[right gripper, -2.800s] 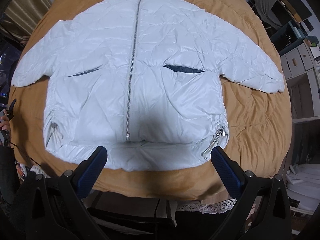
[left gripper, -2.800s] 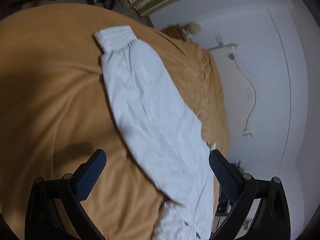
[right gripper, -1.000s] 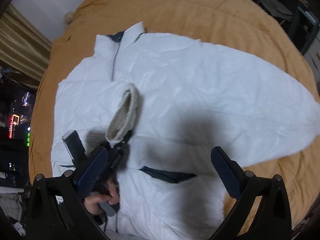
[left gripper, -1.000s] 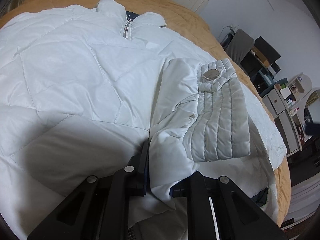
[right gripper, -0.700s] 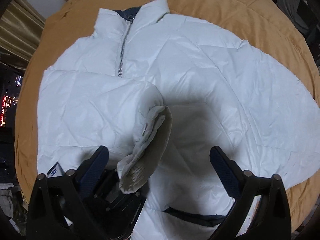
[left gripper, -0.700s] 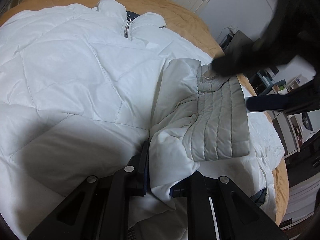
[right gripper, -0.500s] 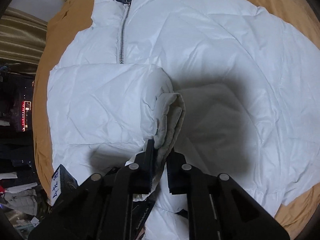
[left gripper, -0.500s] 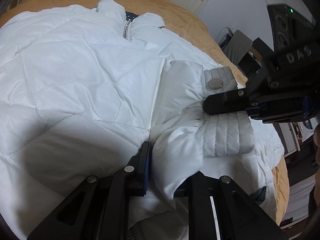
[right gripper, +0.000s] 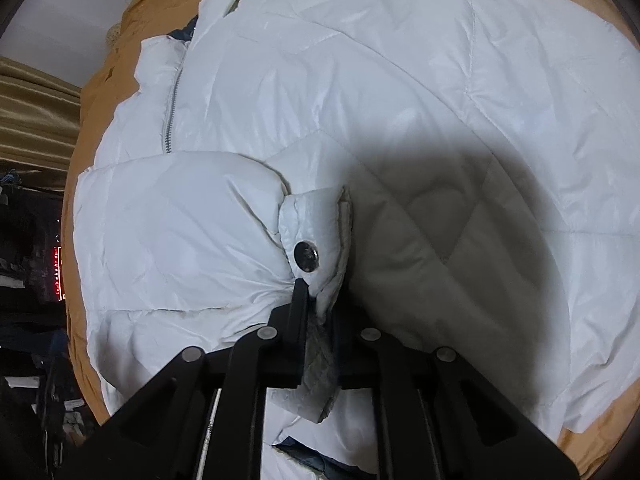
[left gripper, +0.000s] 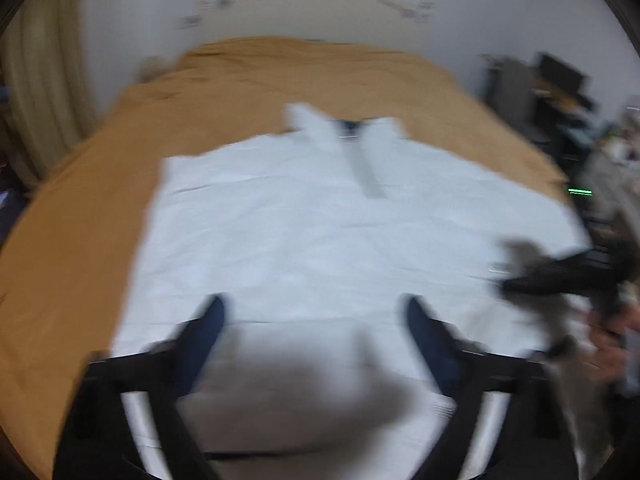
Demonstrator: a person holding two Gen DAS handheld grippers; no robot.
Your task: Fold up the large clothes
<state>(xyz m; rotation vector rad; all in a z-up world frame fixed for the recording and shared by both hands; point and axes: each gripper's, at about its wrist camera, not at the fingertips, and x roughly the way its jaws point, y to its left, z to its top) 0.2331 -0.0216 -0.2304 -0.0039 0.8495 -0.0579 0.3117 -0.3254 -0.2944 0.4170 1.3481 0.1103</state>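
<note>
Right gripper clamps the ribbed cuff of the quilted white jacket, frame centre. Left gripper spread wide, holding nothing, above the tan bed.

Mustard-orange bedspread, white curved headboard, gold curtain, dark cluttered shelving at right.
</note>
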